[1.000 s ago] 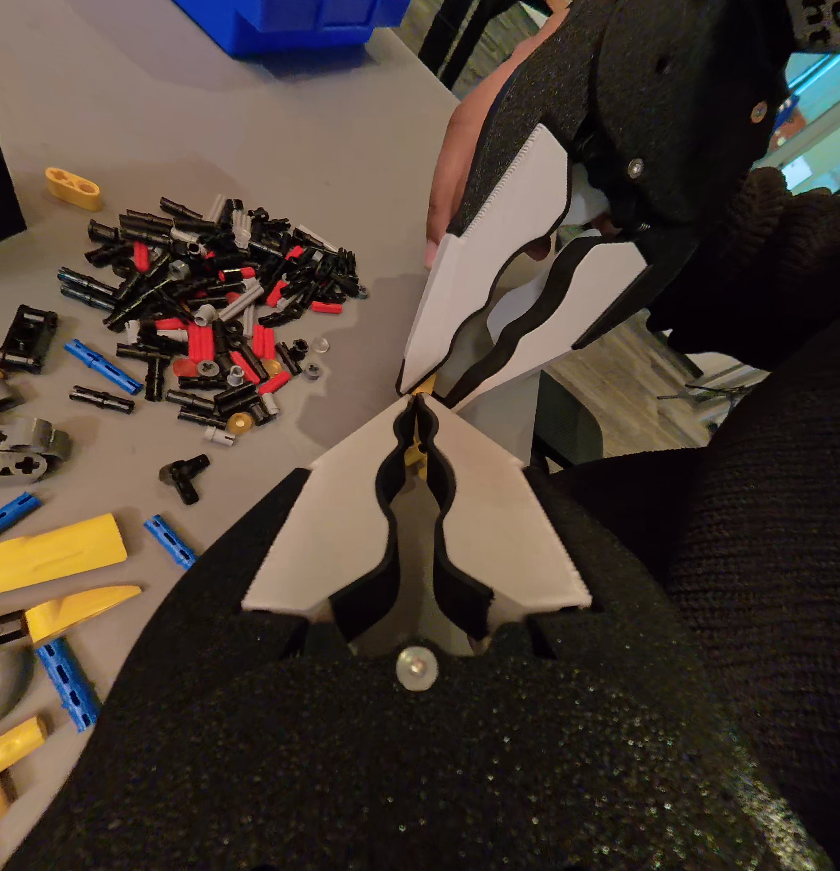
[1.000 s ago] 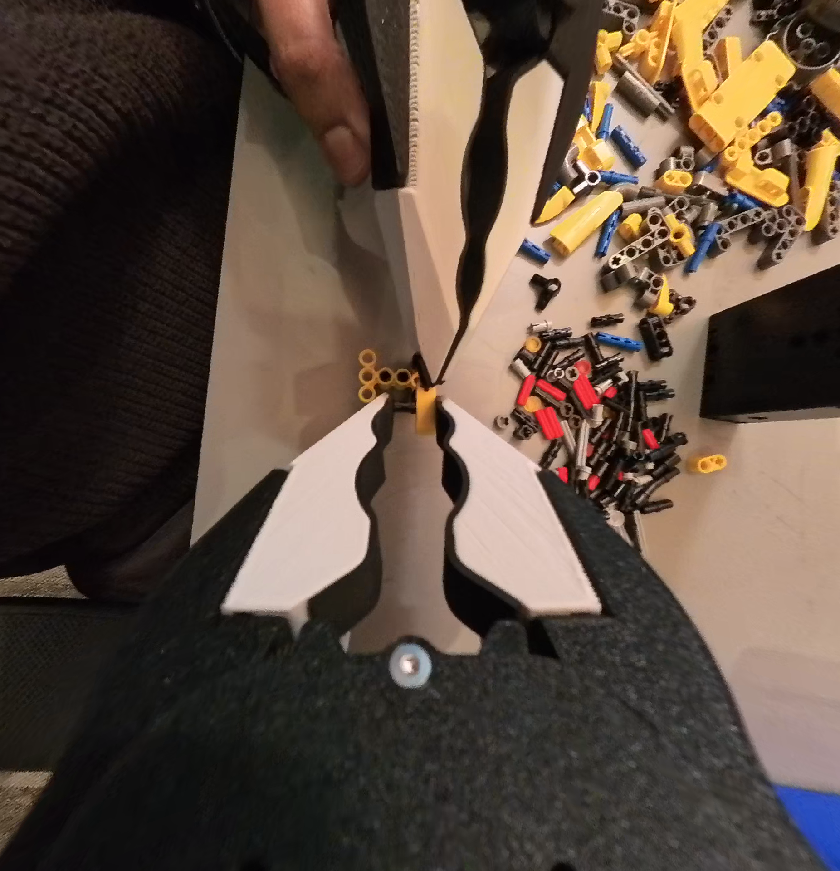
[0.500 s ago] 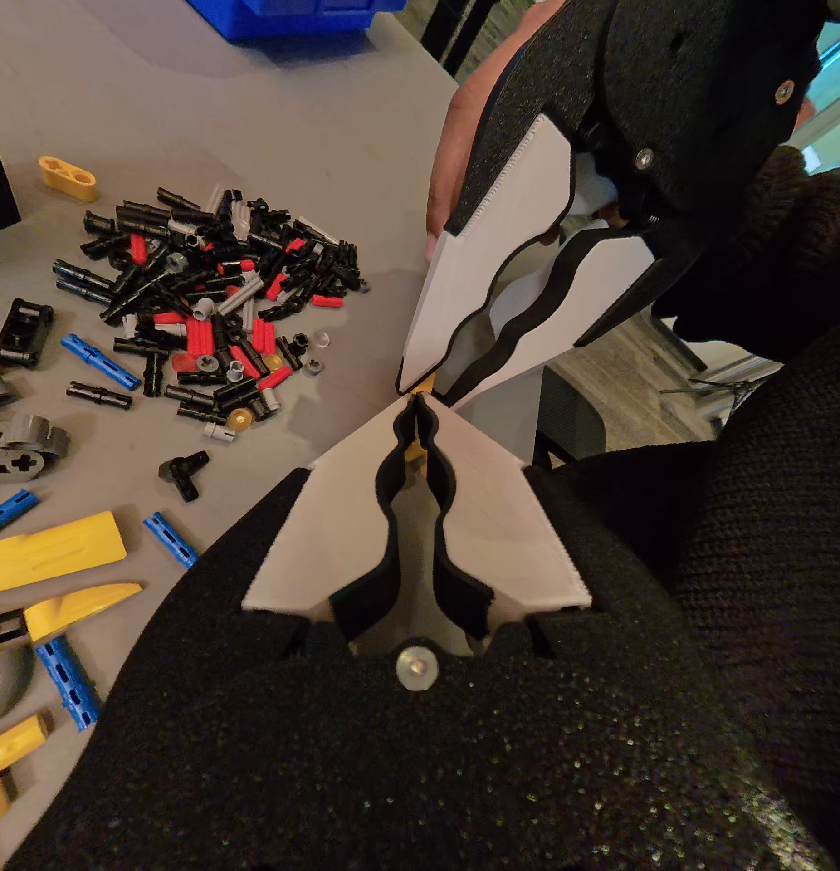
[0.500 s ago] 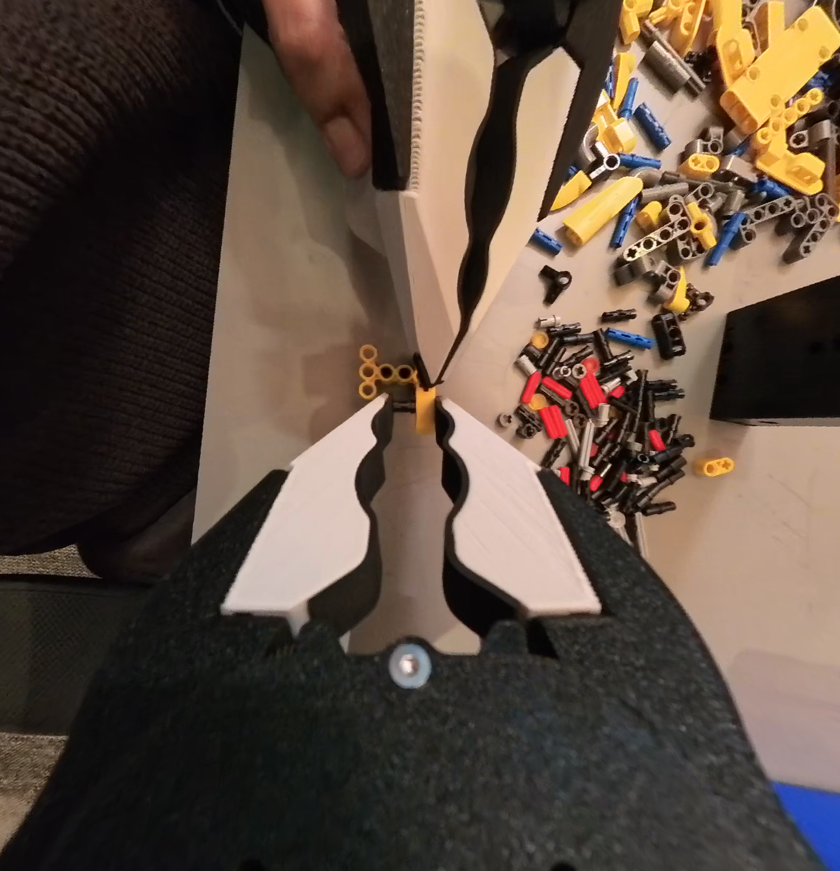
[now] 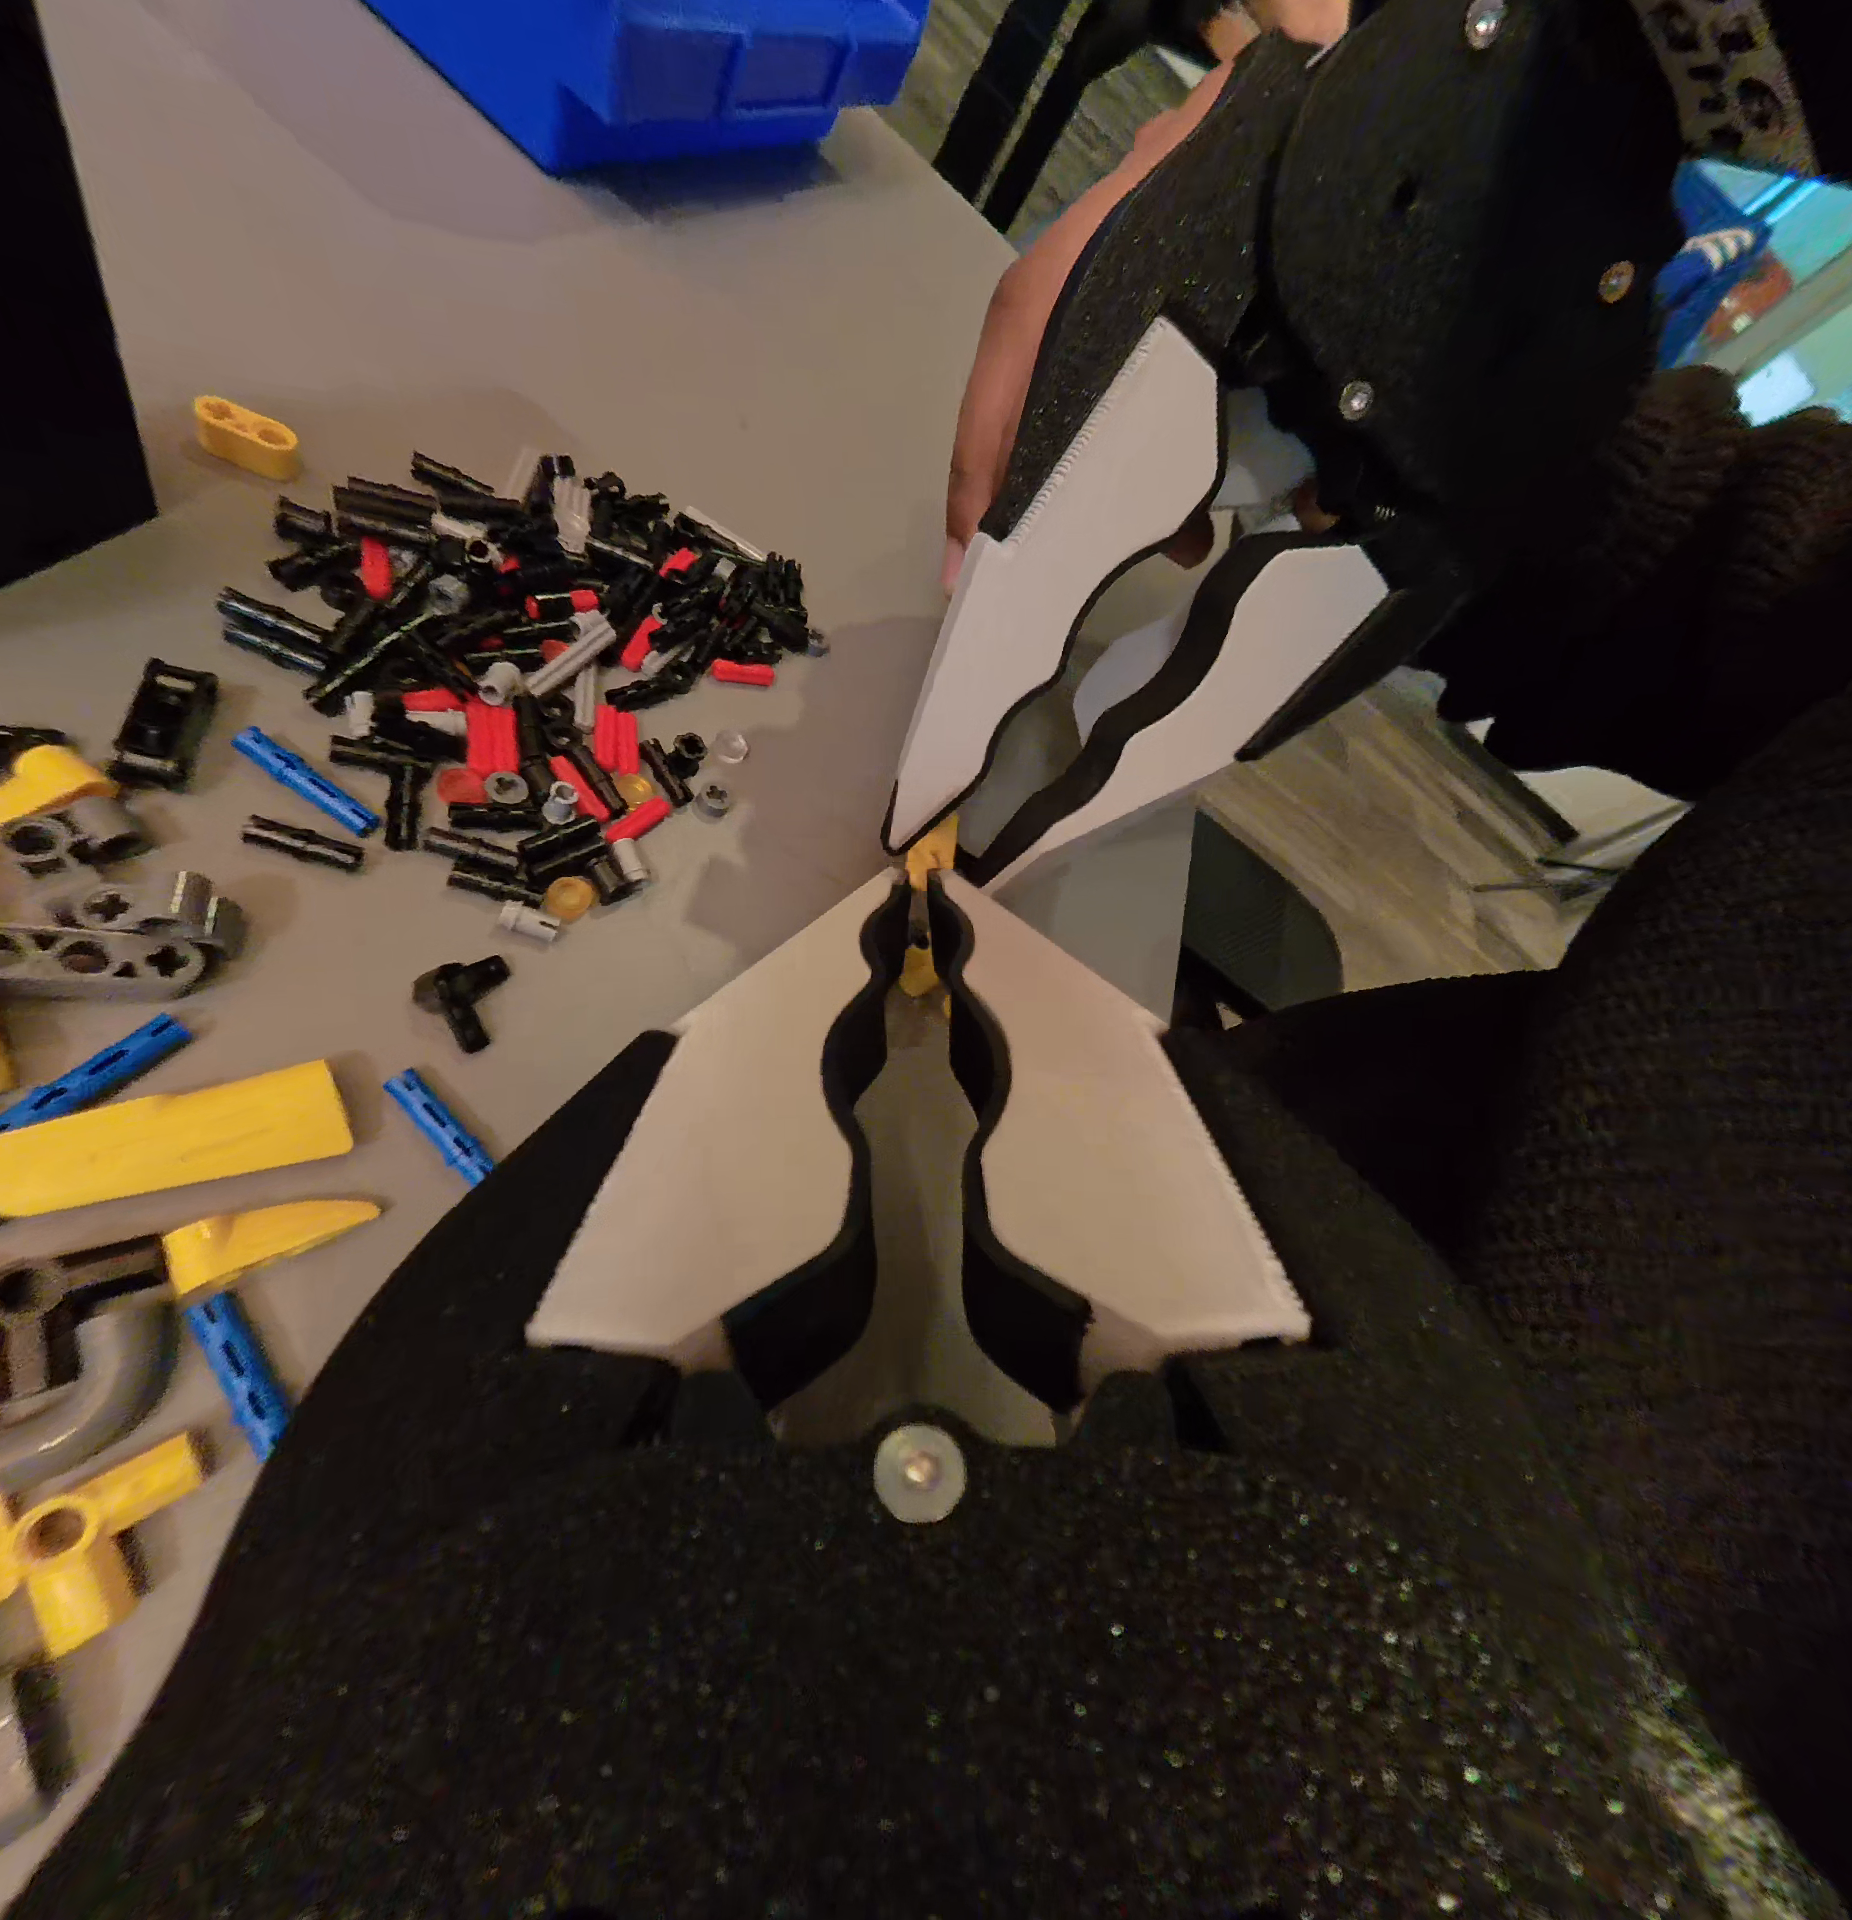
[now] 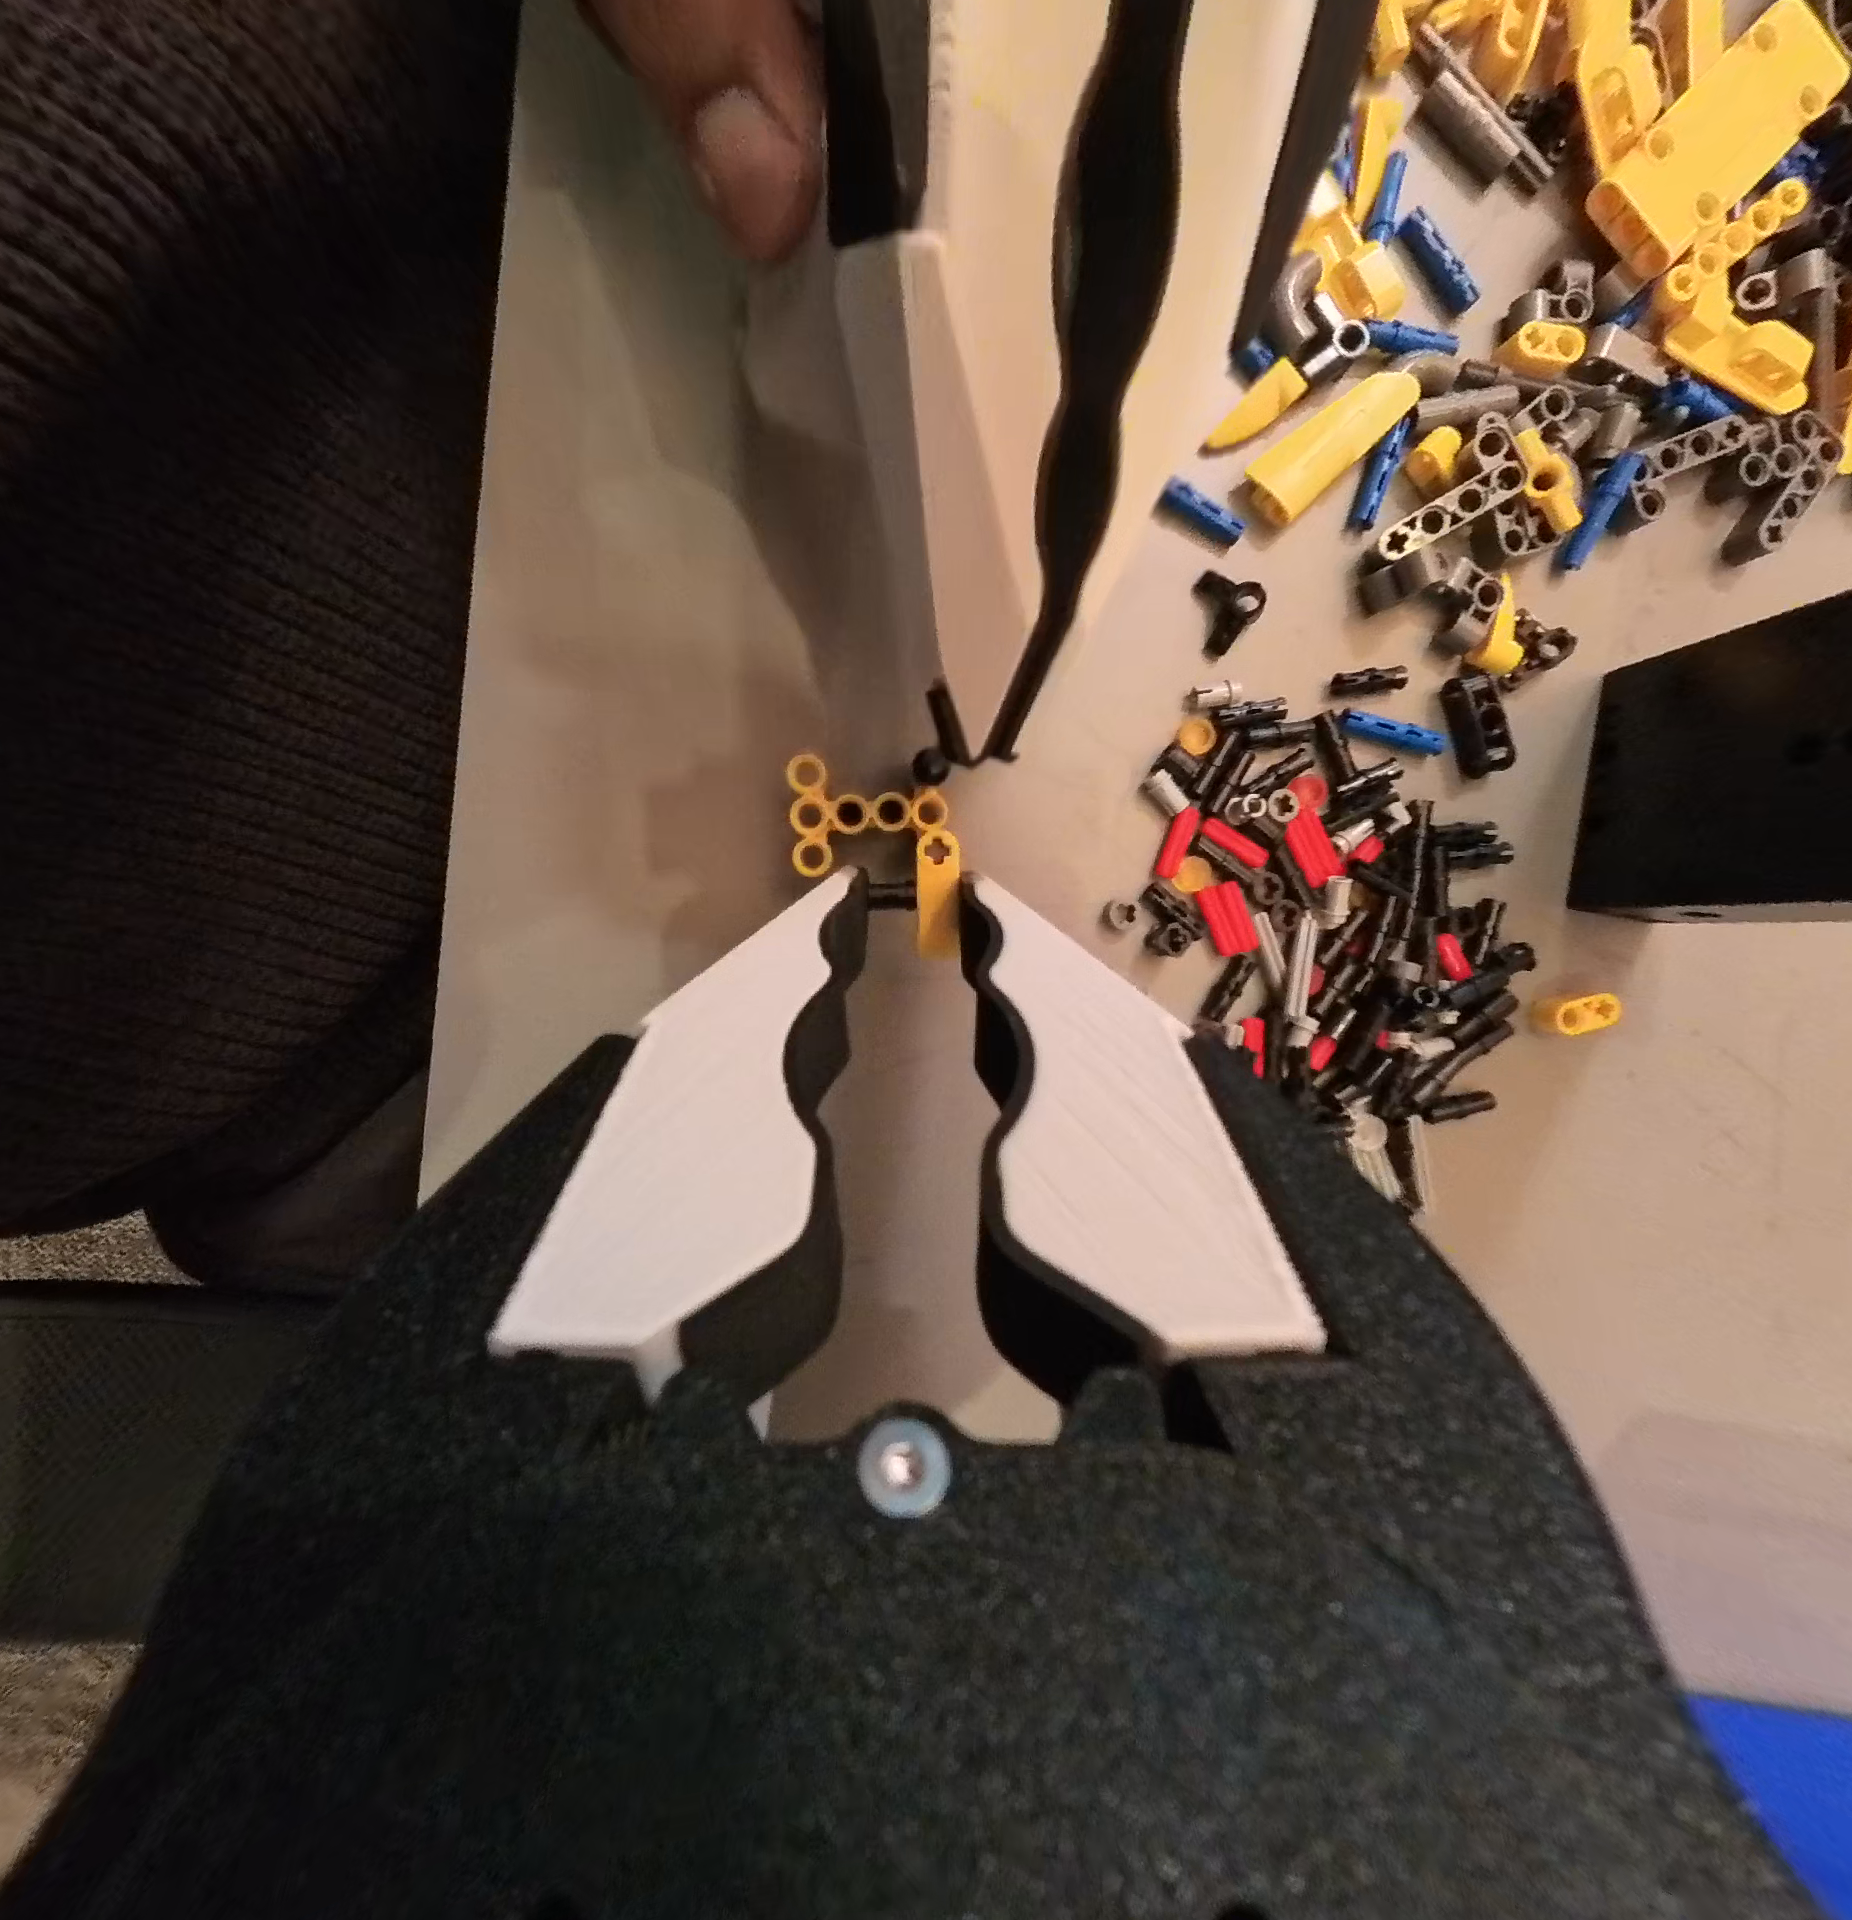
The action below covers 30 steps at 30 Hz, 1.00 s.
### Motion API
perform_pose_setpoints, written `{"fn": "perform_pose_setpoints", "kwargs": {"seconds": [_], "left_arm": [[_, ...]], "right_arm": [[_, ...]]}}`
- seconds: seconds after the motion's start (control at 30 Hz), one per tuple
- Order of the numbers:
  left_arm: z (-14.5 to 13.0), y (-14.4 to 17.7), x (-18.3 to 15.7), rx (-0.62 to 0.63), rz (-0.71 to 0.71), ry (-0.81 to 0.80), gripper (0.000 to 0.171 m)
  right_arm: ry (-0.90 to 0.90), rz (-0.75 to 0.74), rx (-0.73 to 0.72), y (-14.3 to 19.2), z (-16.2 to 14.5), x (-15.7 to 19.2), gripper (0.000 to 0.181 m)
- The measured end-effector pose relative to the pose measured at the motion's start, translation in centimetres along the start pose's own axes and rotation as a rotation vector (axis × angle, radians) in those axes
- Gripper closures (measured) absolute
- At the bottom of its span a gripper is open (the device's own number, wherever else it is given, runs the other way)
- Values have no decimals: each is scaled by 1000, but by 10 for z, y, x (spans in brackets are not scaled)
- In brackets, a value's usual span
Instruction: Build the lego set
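In the right wrist view my right gripper (image 6: 914,883) is shut on a thin yellow liftarm (image 6: 937,904). A black pin (image 6: 886,894) sticks sideways from the liftarm to the other finger. A yellow beam with several holes (image 6: 849,812) touches the liftarm's top end, above the table edge. My left gripper (image 6: 972,746) comes down from above, shut on a small black pin (image 6: 934,753) just above that beam. In the left wrist view my left gripper (image 5: 914,888) and right gripper (image 5: 937,831) stand tip to tip, with yellow showing between them.
A pile of black, red and grey pins (image 5: 527,686) lies on the grey table (image 5: 589,312), also in the right wrist view (image 6: 1317,914). Yellow, grey and blue beams (image 6: 1628,312) lie beyond. A blue bin (image 5: 673,73), a black box (image 6: 1732,769) and a dark sleeve (image 6: 174,520) are nearby. Only a small space, under 4 cm, lies between the two pairs of fingers.
My left gripper has drawn back a little from the yellow pieces, its black pin now apart from them. Both grippers have shifted slightly over the table. The right grip is unchanged.
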State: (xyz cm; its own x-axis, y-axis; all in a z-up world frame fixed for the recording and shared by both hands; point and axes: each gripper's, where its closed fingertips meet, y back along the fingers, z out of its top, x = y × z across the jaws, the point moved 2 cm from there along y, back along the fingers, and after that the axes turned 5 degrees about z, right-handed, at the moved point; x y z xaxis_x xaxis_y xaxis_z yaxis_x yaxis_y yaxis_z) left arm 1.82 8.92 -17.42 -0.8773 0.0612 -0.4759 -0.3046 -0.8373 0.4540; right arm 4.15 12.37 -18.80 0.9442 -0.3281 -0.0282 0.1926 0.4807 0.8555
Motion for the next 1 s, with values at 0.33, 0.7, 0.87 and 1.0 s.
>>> {"fn": "perform_pose_setpoints", "kwargs": {"seconds": [0.33,0.7,0.87,1.0], "left_arm": [[-3,-1,-2,8,39,-63,168],[-7,0,3,32,76,-57,158],[-13,-6,5,82,102,-75,157],[-17,-10,9,120,128,-67,153]], "right_arm": [[-4,-94,-64,-1,4,-6,158],[-159,-122,-191,17,-5,-13,153],[-214,-127,-234,12,-17,-11,163],[-224,-113,-252,6,-19,-8,163]]}}
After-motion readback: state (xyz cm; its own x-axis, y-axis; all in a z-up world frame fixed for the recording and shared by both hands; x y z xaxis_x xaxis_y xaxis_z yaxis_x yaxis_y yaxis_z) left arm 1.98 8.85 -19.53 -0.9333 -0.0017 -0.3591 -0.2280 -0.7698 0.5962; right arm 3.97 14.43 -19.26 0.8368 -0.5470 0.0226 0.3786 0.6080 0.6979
